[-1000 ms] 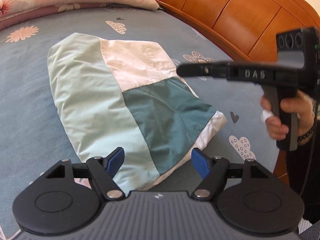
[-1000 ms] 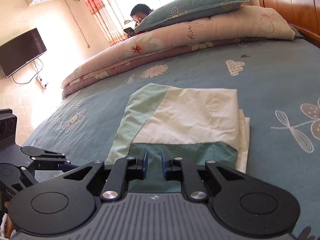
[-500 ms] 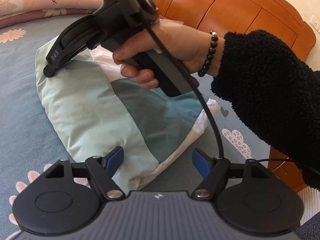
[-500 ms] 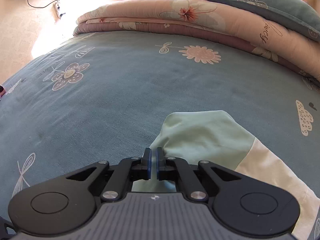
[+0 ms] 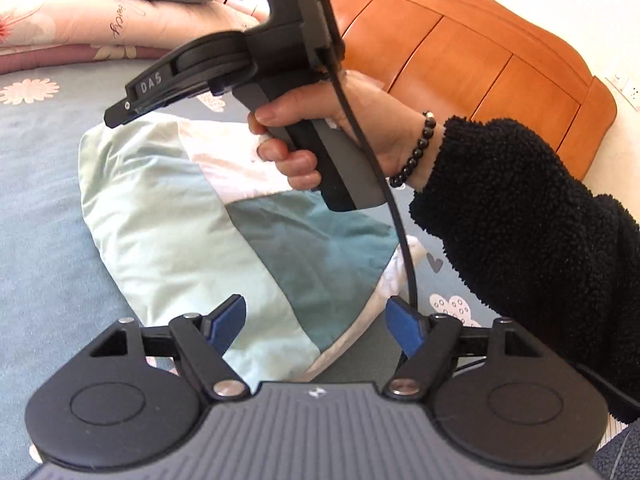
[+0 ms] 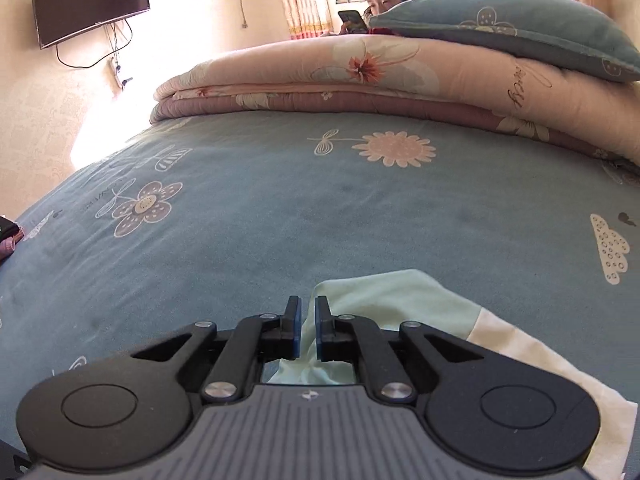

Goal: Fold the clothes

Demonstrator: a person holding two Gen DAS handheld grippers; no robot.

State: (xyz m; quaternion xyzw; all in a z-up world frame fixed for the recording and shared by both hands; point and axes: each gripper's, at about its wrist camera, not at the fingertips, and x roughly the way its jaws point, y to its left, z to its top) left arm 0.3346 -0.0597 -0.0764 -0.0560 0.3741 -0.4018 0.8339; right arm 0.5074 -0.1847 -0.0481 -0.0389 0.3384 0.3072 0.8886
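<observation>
Blocking the garment [image 5: 188, 216]: hand [image 5: 344, 128], right tongs [image 5: 120, 114].

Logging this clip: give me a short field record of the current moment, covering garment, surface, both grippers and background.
garment: folded garment, panels of light green, white and teal, lying flat
surface: blue bedsheet with flower and cloud prints
left gripper: jaws wide open, at the garment's near edge, holding nothing
right gripper: jaws nearly closed, small gap, over the light green corner; grip on cloth unclear
right hand: on the gripper handle, bead bracelet, black fleece sleeve
background: folded quilt, pillow, wooden headboard, wall TV
</observation>
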